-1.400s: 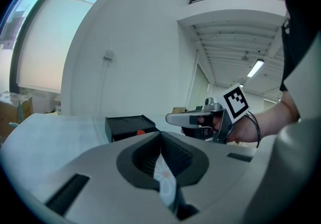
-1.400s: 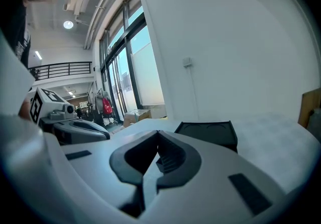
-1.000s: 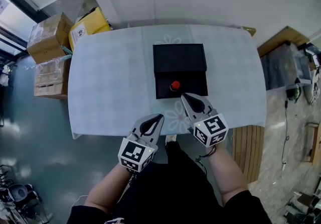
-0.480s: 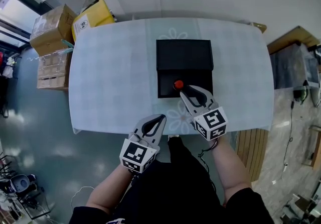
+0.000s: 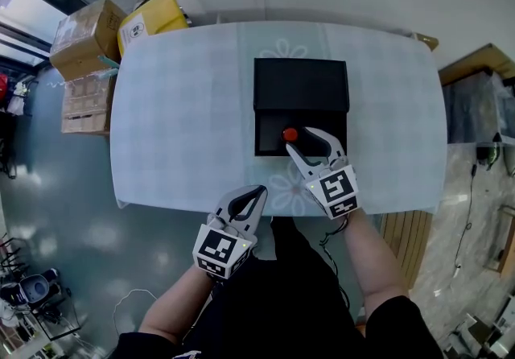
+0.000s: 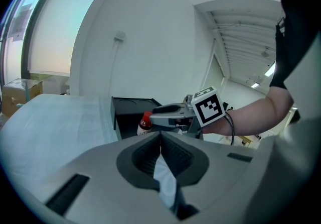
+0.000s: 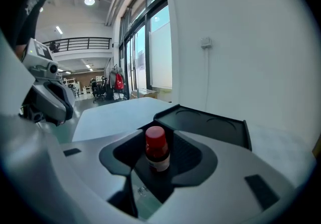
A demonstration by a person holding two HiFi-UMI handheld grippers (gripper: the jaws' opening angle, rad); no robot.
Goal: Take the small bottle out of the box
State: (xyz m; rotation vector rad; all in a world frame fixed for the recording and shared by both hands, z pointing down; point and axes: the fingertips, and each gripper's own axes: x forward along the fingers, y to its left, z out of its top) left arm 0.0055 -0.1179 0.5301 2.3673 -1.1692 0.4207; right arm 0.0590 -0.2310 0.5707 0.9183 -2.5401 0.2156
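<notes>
The right hand-held gripper (image 5: 299, 141) has just been opening its jaws. They met a second ago and now stand wide apart, with nothing pressed between the pads. Over that same second it has sunk from the worktop's near edge toward the lower centre of the head view, so its tips now reach over the front wall of the box (image 5: 269, 138). This reads as the approach finished and the grasp being set up. The task itself is not yet begun, since the small bottle (image 7: 157, 153) is still inside the box.

In the right gripper view the bottle stands upright at the middle of the frame, its red cap showing in the gap between the two spread jaws with clear space either side. Whether the tips are already level with it or just short of it cannot be told. In the head view the cap lies just beside the gripper's left-hand jaw tip, in the near part of the box, with the open lid above it.

The left hand-held gripper (image 5: 257, 189) hangs at lower centre, off the edge of the worktop (image 5: 177, 108), jaws closed on nothing.
</notes>
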